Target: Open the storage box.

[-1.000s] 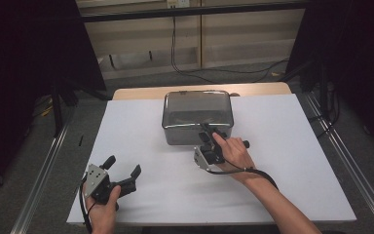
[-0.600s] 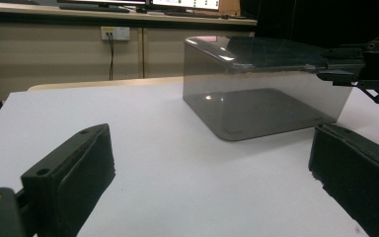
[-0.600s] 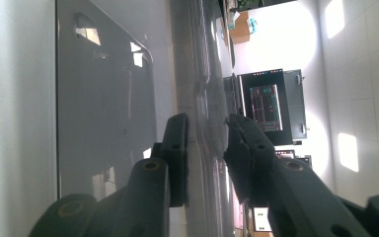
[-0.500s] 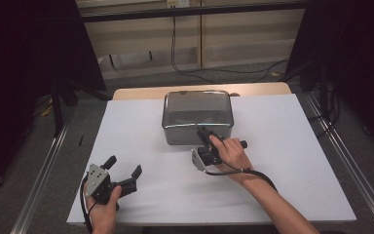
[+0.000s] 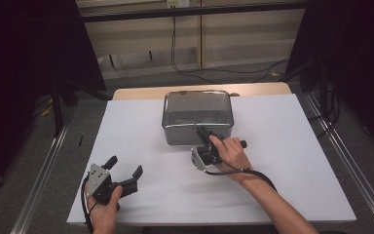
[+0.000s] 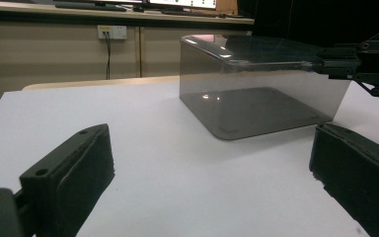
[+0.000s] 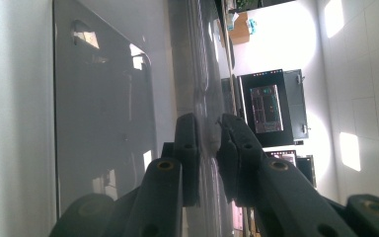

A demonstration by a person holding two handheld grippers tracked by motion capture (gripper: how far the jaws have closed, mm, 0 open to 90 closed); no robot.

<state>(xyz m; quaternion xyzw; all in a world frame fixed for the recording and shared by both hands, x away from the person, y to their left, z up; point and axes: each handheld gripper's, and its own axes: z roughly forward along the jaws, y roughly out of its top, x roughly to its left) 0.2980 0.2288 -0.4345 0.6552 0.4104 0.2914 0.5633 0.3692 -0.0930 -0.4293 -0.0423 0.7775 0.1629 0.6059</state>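
Note:
A grey smoky box [image 5: 197,114] with a lid stands at the back middle of the white tabletop [image 5: 282,170]. My right gripper [image 5: 202,130] reaches its near rim from the front. In the right gripper view the box wall [image 7: 103,113] fills the left, and the right gripper [image 7: 208,129] has just been closing, its pads now pressing on the lid's edge from both sides. My left gripper [image 5: 125,165] rests open near the front left of the table with nothing between its fingers. In the left gripper view, the left gripper [image 6: 212,138] faces the box [image 6: 256,89], with the right gripper [image 6: 360,64] at its rim.
Metal rails [image 5: 44,165] run along both sides of the table. A strip of wooden table edge [image 5: 141,92] lies behind the white top. Cables [image 5: 190,68] trail over the floor at the back, before a wall with a socket [image 6: 112,31].
The right gripper's jaws have come together on the box's near rim. The left gripper has stayed where it was.

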